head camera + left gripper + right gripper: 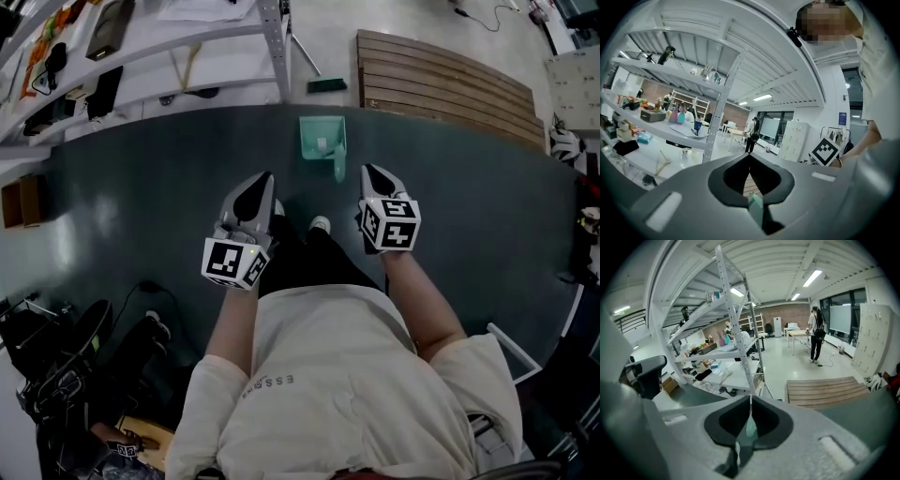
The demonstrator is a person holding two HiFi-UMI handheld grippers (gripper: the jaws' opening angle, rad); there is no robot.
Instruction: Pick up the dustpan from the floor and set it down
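A teal dustpan (322, 142) lies on the dark floor mat (150, 187), just ahead of both grippers and between them. My left gripper (265, 176) hangs to its lower left with its jaws together and nothing in them. At the dustpan's lower right, my right gripper (367, 170) is also shut and empty, close to the handle end. In the left gripper view the jaws (749, 155) meet at the tip, and the dustpan (756, 208) shows through the gap behind them. The right gripper view shows its jaws (750, 397) touching, with the dustpan (751, 427) beyond.
A white shelving rack (272, 37) stands at the back left, with a green brush head (326, 84) on the floor beside it. A slatted wooden platform (450, 80) lies at the back right. Bags and gear (66, 366) crowd the lower left. A person (816, 336) stands far off.
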